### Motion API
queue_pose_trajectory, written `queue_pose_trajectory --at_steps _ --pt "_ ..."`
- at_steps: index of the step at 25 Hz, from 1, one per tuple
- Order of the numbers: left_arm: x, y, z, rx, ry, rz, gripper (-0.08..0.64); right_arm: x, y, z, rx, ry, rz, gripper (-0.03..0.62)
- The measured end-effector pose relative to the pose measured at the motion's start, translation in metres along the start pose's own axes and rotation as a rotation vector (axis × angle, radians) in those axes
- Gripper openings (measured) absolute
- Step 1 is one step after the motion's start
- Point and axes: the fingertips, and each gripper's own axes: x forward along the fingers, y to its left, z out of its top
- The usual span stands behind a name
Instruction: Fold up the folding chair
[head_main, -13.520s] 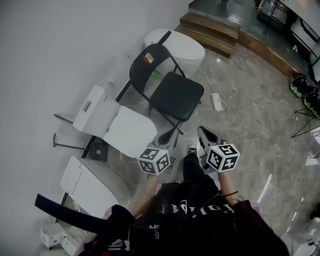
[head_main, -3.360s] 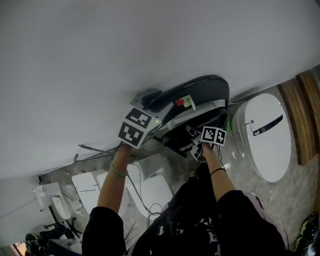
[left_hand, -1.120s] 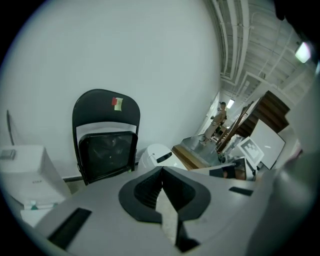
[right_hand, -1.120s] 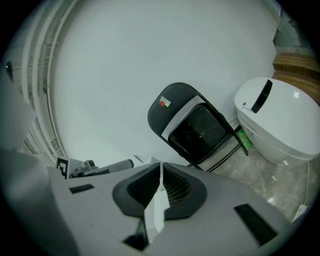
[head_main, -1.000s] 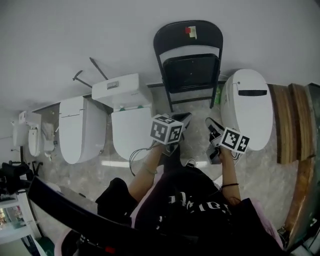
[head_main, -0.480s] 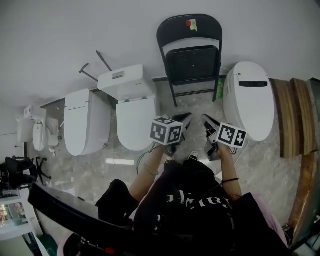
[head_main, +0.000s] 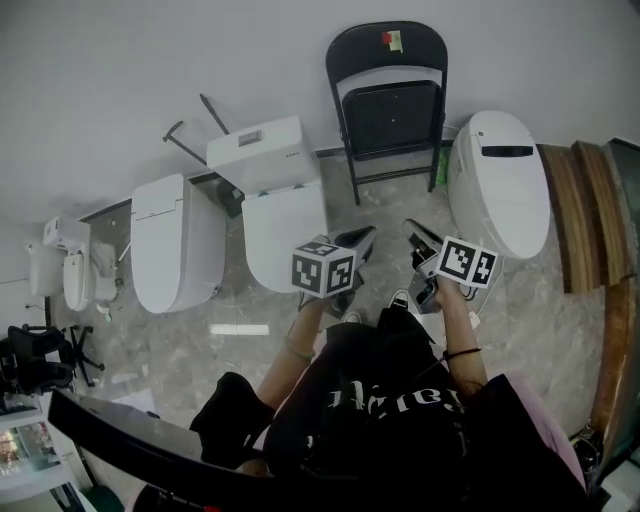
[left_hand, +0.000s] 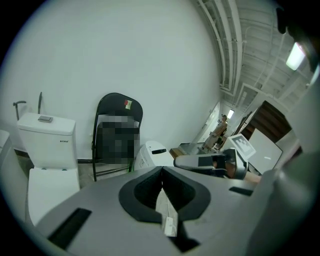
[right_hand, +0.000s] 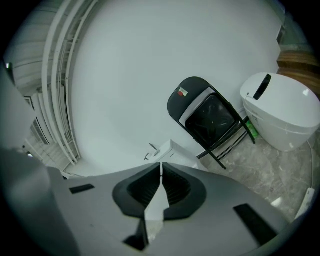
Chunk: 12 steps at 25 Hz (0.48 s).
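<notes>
The folding chair (head_main: 388, 100) stands folded flat against the wall (head_main: 180, 50) at upper centre, so the job looks done, with the left gripper (head_main: 362, 238) and right gripper (head_main: 416, 234) pinched together, empty, well below it.

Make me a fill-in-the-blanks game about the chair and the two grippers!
1. The black chair is folded flat and leans against the ____.
2. The left gripper and the right gripper hold nothing, and the jaws of both are ____.
3. The toilet with a tank and the round toilet on either side of the chair are both the colour ____.

Missing words: wall; shut; white.
</notes>
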Motion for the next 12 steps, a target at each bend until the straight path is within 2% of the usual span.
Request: queue_pose_trajectory --at_steps 6,12 --pt "-0.049 0.007 -0.03 0.007 0.009 -0.054 0.005 -0.004 0.035 -0.048 0.016 -0.052 -0.022 0.023" --pt "-0.067 0.002 -0.046 0.029 0.011 -0.097 0.005 -0.019 0.047 -0.08 0.005 -0.078 -0.063 0.021"
